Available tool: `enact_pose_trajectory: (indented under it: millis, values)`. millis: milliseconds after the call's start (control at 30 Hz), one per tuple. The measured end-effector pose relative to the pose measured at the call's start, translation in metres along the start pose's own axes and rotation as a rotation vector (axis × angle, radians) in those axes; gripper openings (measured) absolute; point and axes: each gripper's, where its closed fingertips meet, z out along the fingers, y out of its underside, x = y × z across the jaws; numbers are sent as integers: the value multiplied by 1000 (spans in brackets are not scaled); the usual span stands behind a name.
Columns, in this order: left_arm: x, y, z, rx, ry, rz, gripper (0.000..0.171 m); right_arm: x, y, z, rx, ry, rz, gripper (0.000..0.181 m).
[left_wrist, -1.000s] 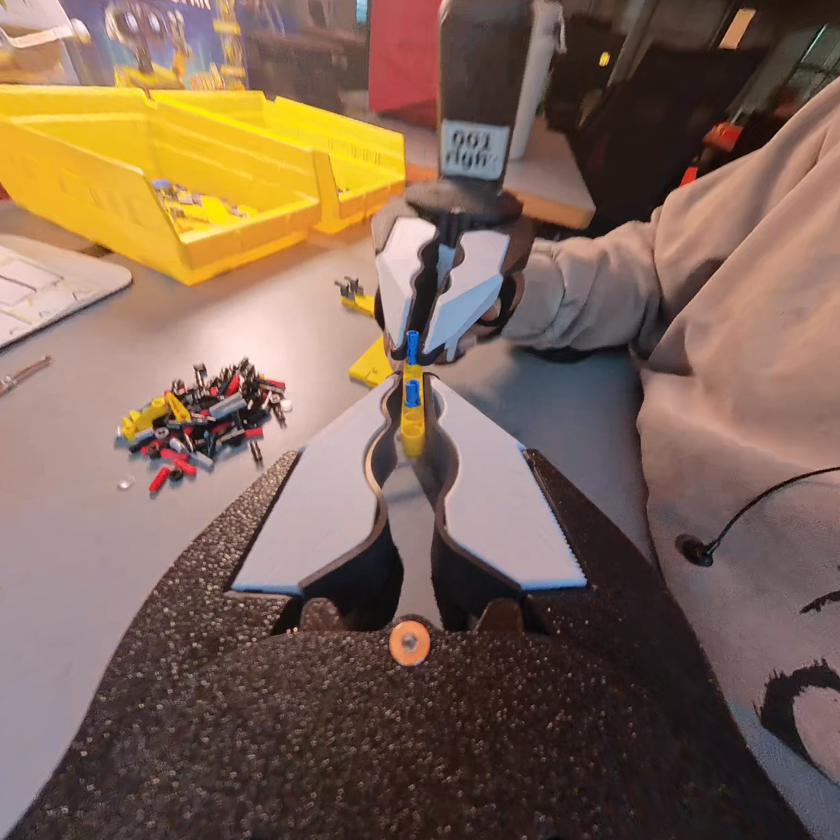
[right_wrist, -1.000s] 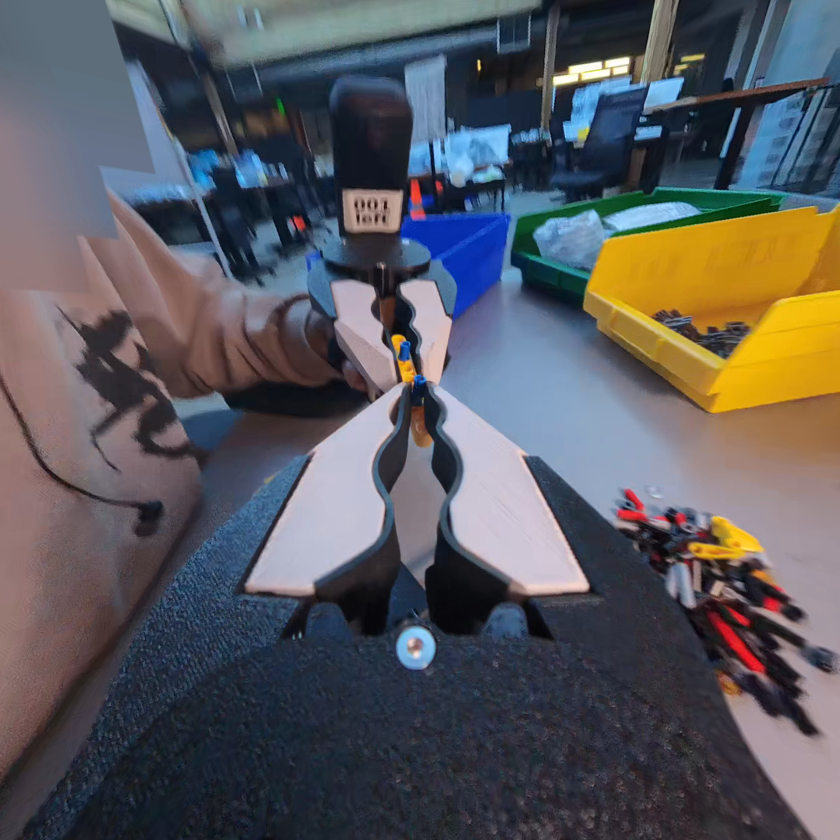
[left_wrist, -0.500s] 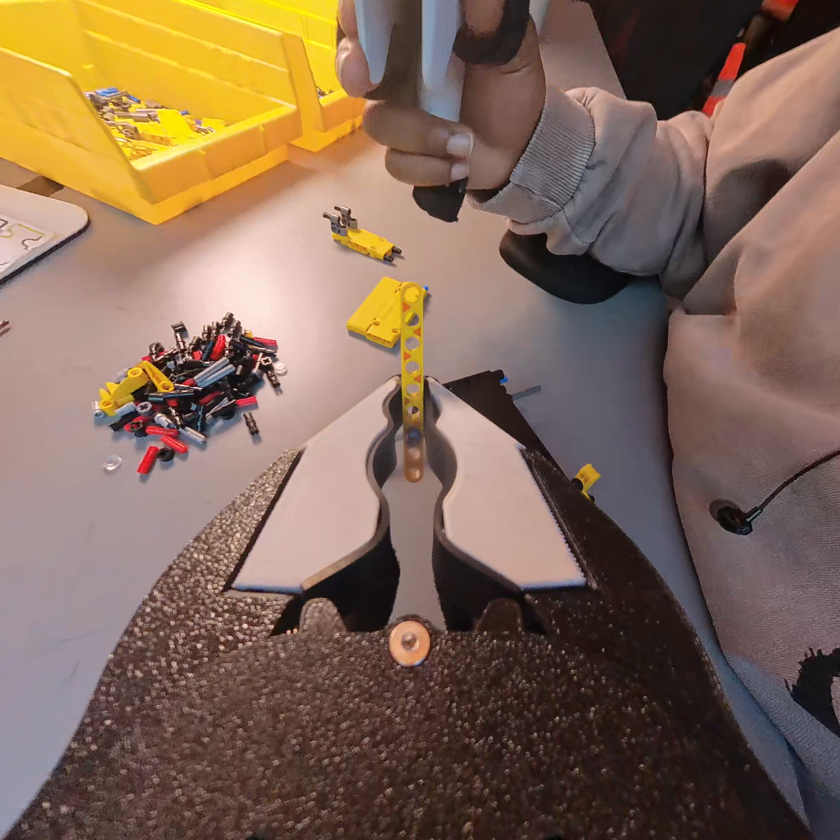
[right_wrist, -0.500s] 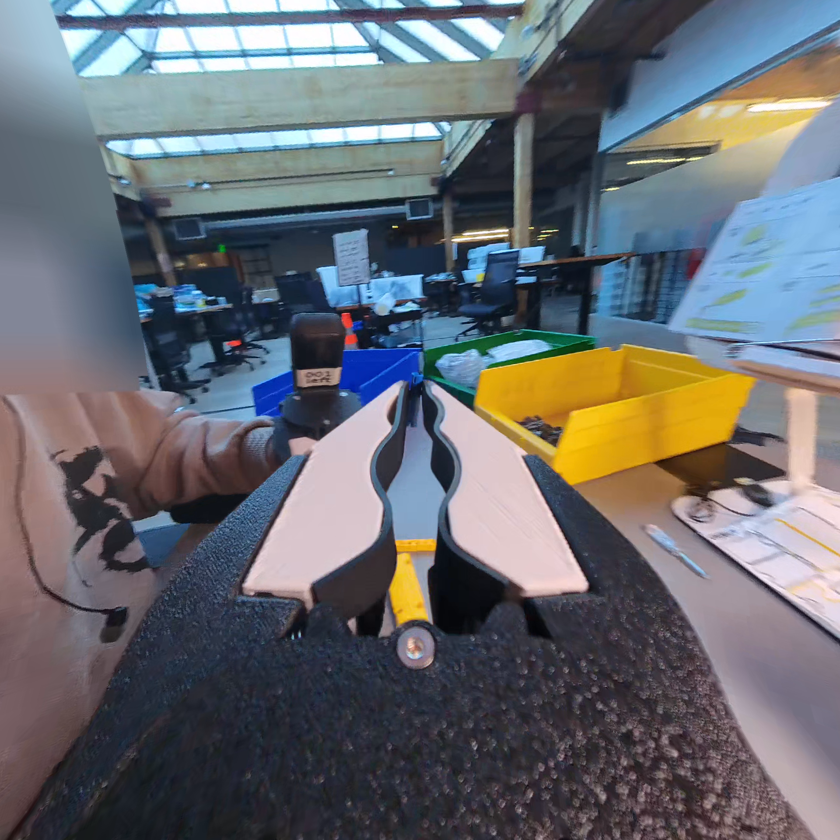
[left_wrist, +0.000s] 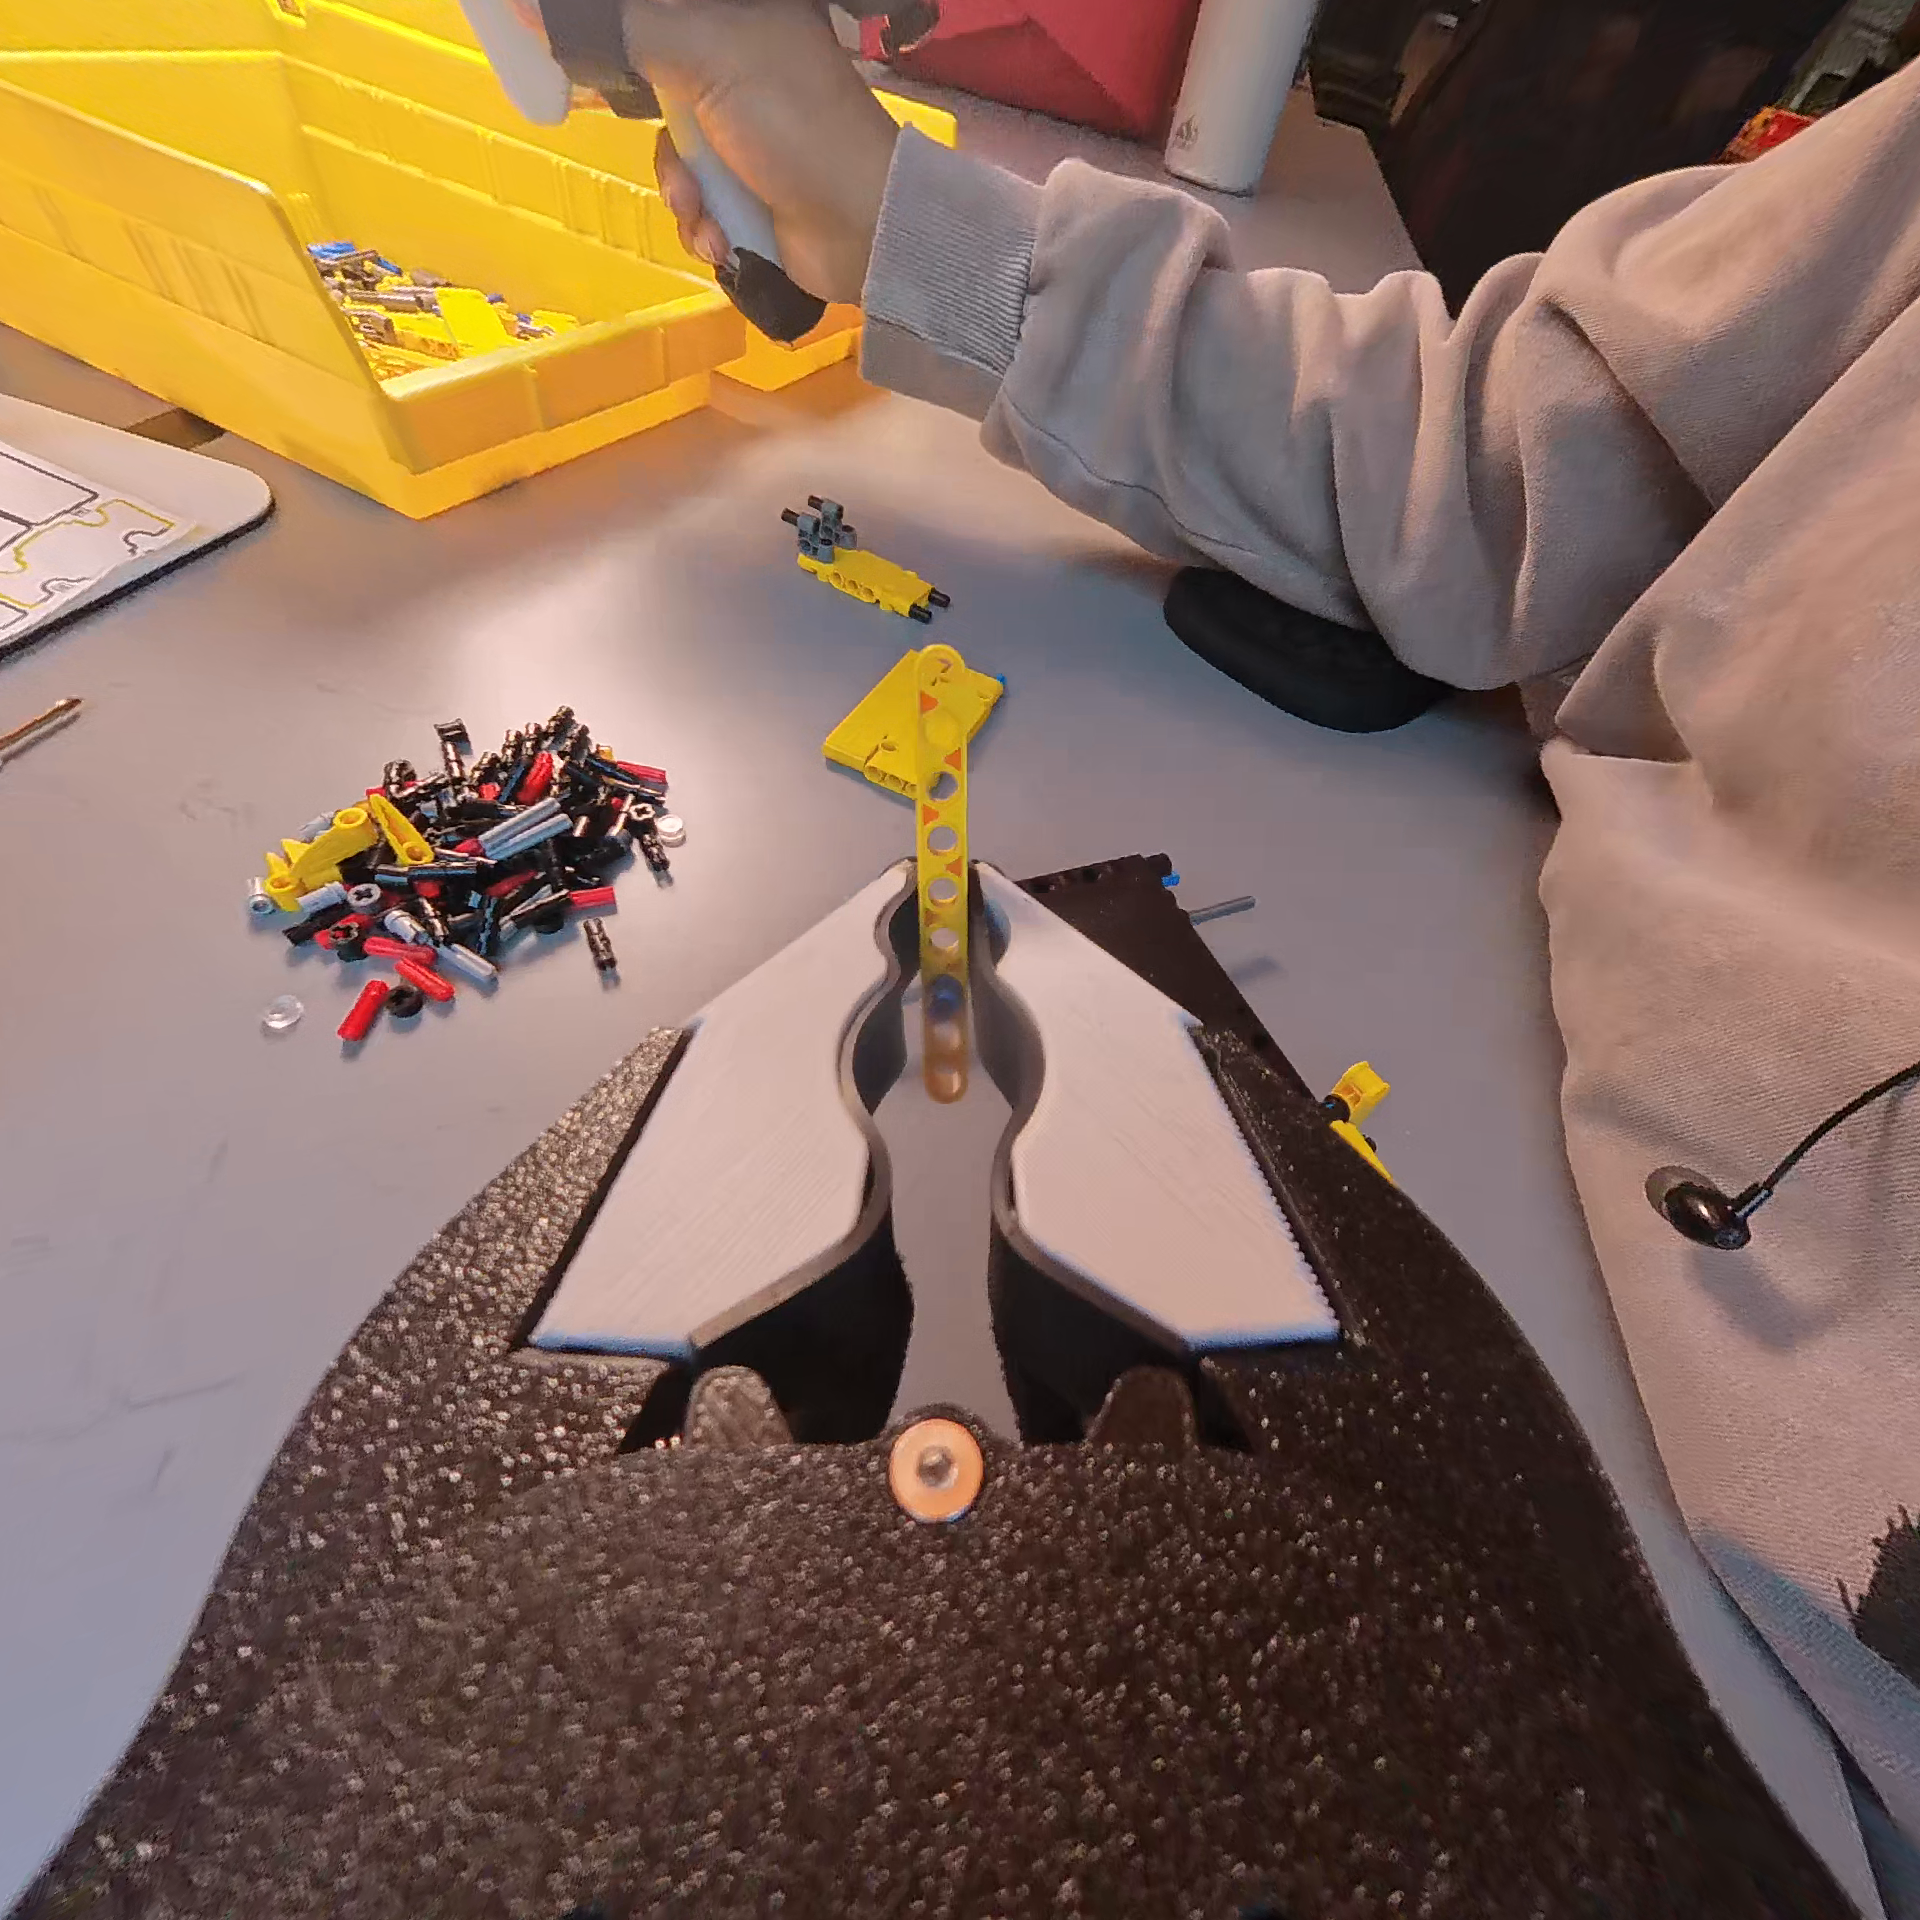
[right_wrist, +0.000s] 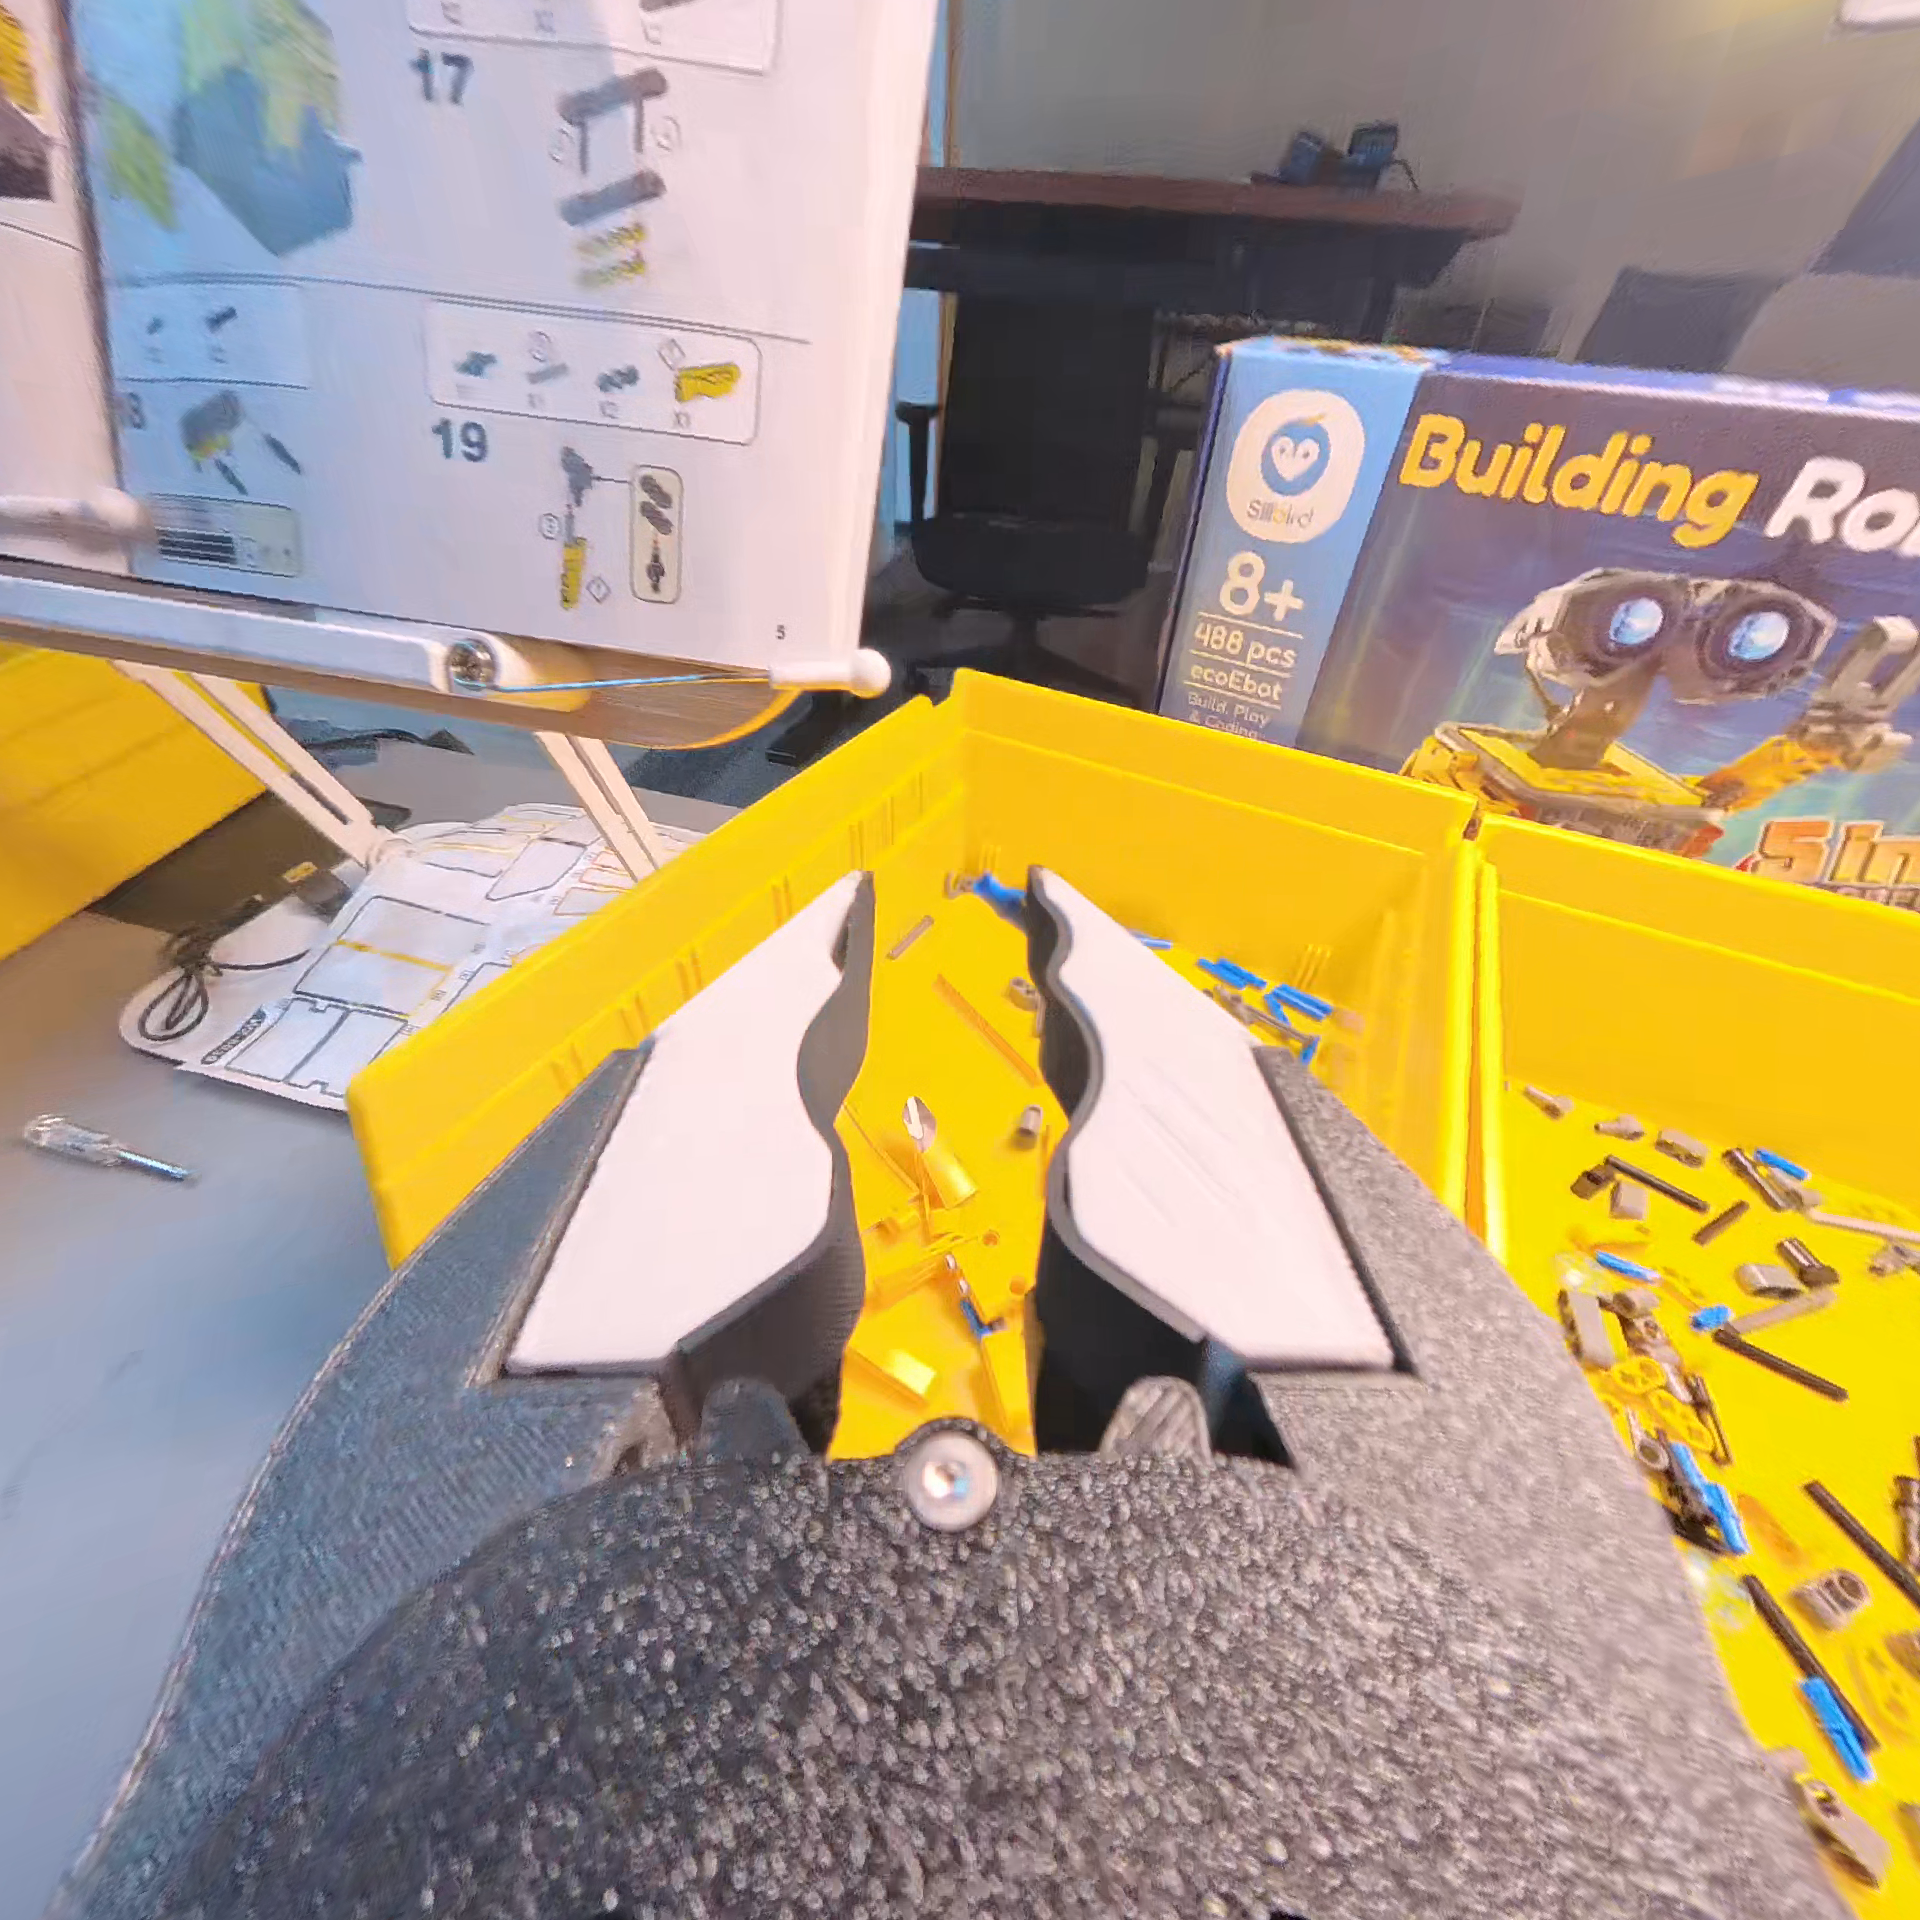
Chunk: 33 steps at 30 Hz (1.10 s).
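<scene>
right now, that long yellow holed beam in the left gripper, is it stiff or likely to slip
The yellow beam looks like rigid plastic: it juts straight past the left gripper without sagging. Smooth and pinched only partway along, it might pivot if bumped. Probably very light.

From my feed I see a grey counter (left_wrist: 520, 623) running under everything, lit warm from above. Behind it stands a dark wooden desk (right_wrist: 1195, 197) with a black office chair (right_wrist: 1018, 499) pushed under it, against a pale plain wall (right_wrist: 1351, 83). In the left wrist view, a red panel (left_wrist: 1039, 52) sits at the counter's far edge.
</scene>
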Motion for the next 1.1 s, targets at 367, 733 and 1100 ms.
enact_pose_trajectory:
  millis: [367,733,1100]
  values:
    - [-4,-1,0,27,-12,3,6,-113,-55,-78,162,-593,-55,37]
    - [-4,1,-2,-9,-63,90,6,-353,39,-212,-97,-1477,-407,15]
    - [-7,0,-7,-8,-61,84,6,-346,87,-207,-287,-1480,-522,7]
